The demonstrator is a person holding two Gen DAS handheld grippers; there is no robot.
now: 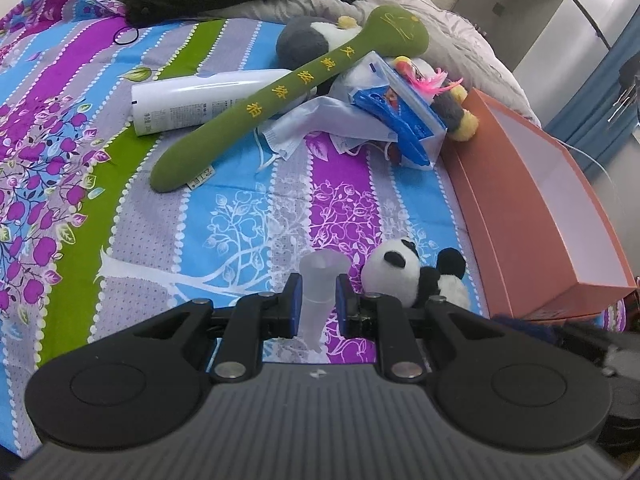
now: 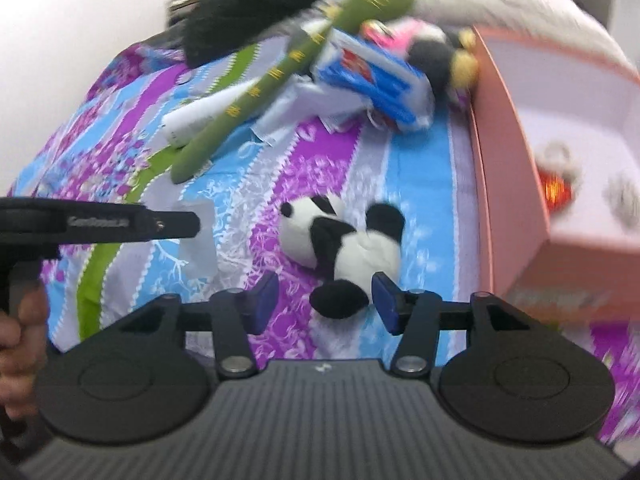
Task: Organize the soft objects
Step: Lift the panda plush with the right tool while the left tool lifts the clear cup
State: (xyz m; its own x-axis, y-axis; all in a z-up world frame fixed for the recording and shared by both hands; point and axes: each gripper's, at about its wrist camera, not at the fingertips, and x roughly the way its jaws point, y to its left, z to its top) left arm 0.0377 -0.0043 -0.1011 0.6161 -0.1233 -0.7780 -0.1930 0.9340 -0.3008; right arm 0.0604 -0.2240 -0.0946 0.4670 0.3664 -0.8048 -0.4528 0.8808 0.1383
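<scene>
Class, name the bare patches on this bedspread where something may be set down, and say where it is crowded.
Free: the bedspread between the green plush stick and the panda, and its left side. Crowded: the pile at the far end, masks and blue packet, beside the orange box.

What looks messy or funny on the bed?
The panda plush lies tipped over alone on the bedspread. Farther back, a green plush stick leans across a white bottle and crumpled face masks.
</scene>
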